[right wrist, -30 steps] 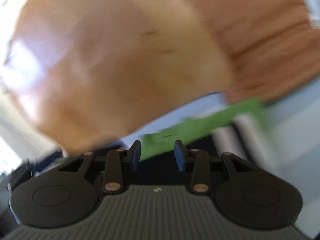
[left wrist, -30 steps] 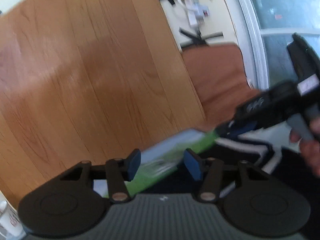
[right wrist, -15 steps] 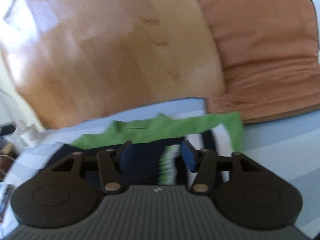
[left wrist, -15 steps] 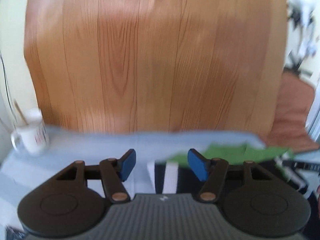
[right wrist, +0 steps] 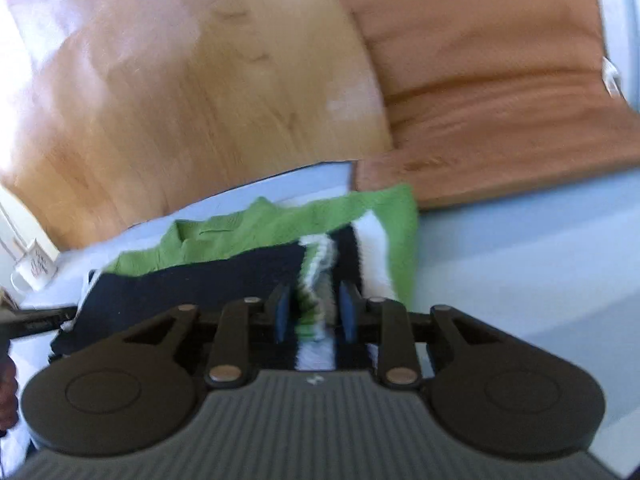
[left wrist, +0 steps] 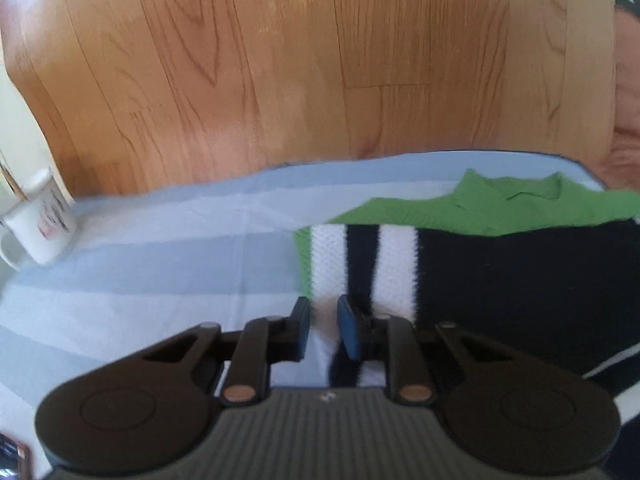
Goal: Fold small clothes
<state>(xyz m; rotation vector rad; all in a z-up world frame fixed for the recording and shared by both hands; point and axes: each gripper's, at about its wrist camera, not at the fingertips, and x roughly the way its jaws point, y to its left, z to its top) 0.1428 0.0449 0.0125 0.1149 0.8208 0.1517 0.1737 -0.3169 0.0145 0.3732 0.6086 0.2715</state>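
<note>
Between both pairs of fingers, angled downward, lies the striped shirt (left wrist: 500, 272): left gripper (left wrist: 323, 330) and right gripper (right wrist: 315, 312) have just been closing on its sleeves, pad contact unclear; mug (left wrist: 42, 224) print unreadable.

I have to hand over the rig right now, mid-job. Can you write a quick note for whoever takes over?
Left gripper: jaws have just been closing and are nearly shut, pinching the white-striped left edge of the sweater.
Right gripper: jaws have just been closing around a bunched green-and-white stripe at the sweater's right edge; I cannot tell if the grip is firm.
Layout: the sweater lies spread on the striped cloth, green collar at the far side. A mug stands at the cloth's far left.
Done: sweater laid out, both sides approached.
Left: confirm the right grip, then fold. No fold shows yet.
</note>
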